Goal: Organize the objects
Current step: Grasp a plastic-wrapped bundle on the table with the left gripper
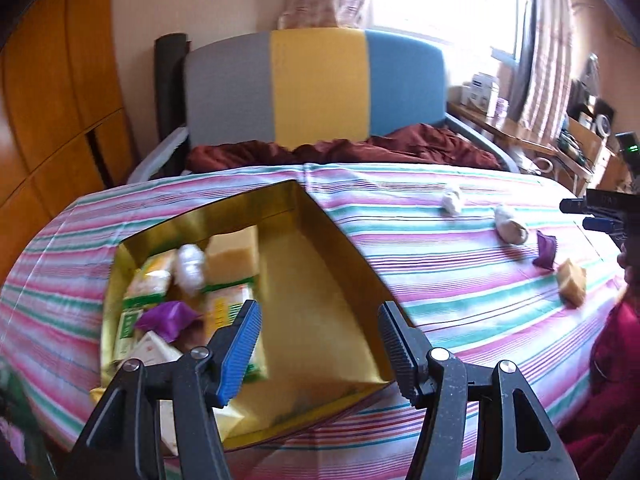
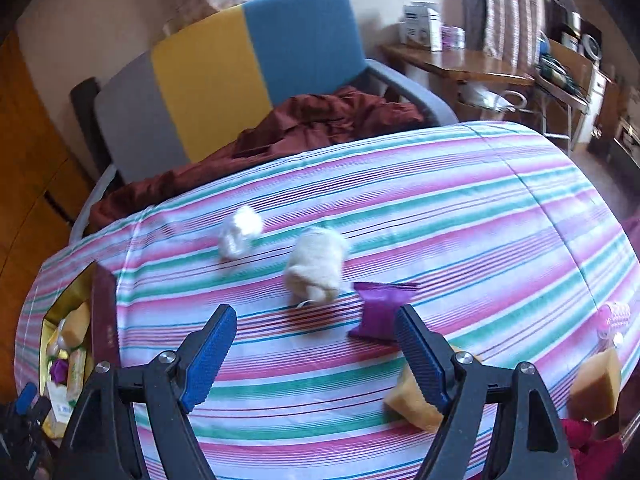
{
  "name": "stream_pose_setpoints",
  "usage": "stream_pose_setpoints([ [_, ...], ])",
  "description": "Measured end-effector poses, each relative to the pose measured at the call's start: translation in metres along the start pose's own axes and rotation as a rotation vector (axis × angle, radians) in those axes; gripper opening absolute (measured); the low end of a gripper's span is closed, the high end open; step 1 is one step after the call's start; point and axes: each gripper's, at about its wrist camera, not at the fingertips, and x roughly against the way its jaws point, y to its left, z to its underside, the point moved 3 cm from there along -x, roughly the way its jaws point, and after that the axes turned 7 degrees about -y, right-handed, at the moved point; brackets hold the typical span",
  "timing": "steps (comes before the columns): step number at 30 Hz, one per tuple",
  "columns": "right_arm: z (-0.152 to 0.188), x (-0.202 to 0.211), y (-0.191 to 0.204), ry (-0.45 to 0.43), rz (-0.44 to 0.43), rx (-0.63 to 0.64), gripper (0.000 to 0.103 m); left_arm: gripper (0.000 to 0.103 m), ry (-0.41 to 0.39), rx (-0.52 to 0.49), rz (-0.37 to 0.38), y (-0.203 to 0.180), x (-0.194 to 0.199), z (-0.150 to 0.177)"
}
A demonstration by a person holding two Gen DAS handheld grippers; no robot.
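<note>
A box (image 1: 332, 220) with a gold lining lies on the striped cloth. In it are green-yellow packets (image 1: 152, 280), a yellow sponge (image 1: 234, 256), a white wad (image 1: 192, 266) and a purple packet (image 1: 168, 318). My left gripper (image 1: 320, 312) hangs open over the box with nothing between its fingers. My right gripper (image 2: 316, 314) is open above the cloth, also with nothing between its fingers. A purple packet (image 2: 380, 312) lies just beyond its right finger, and a yellow sponge (image 2: 412, 400) partly under it. A white wad (image 2: 240, 232) and a cream bundle (image 2: 316, 264) lie farther off.
Another sponge (image 2: 596, 384) and a pink thing (image 2: 614, 314) sit at the table's right edge. Behind the table is a grey, yellow and blue chair (image 1: 320, 84) with a maroon cloth (image 1: 344, 148) on it. A wooden desk (image 2: 460, 64) stands at the back right.
</note>
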Motion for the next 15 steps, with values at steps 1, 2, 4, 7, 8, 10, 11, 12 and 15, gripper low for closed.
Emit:
stream_pose_setpoints([
  [1,-0.002,0.000,-0.014,-0.009,0.015,-0.042,0.082,0.062,0.003,-0.007,0.016,-0.006,-0.003,-0.002],
  [2,-0.003,-0.001,-0.028,-0.016,0.029,-0.084,0.082,0.062,0.007,-0.015,0.033,-0.013,-0.005,-0.004],
  [4,-0.001,-0.002,-0.056,-0.037,0.062,-0.167,0.082,0.062,0.015,-0.032,0.065,-0.029,-0.010,-0.007],
  [7,0.012,-0.007,-0.094,-0.045,0.077,-0.321,0.082,0.062,0.028,-0.063,0.098,-0.051,-0.018,-0.011],
  [8,0.015,-0.008,-0.105,-0.031,0.077,-0.378,0.082,0.062,0.033,-0.077,0.109,-0.060,-0.022,-0.012],
  [10,0.018,-0.004,-0.123,-0.057,0.069,-0.482,0.082,0.062,0.054,-0.089,0.130,-0.074,-0.032,-0.014],
  [11,0.018,-0.002,-0.129,-0.069,0.081,-0.502,0.082,0.062,0.067,-0.091,0.142,-0.081,-0.038,-0.016],
  [12,0.018,-0.002,-0.133,-0.069,0.090,-0.516,0.082,0.062,0.076,-0.093,0.151,-0.088,-0.043,-0.017],
  [15,0.022,-0.009,-0.135,-0.029,0.048,-0.554,0.082,0.062,0.099,-0.124,0.180,-0.111,-0.059,-0.021],
])
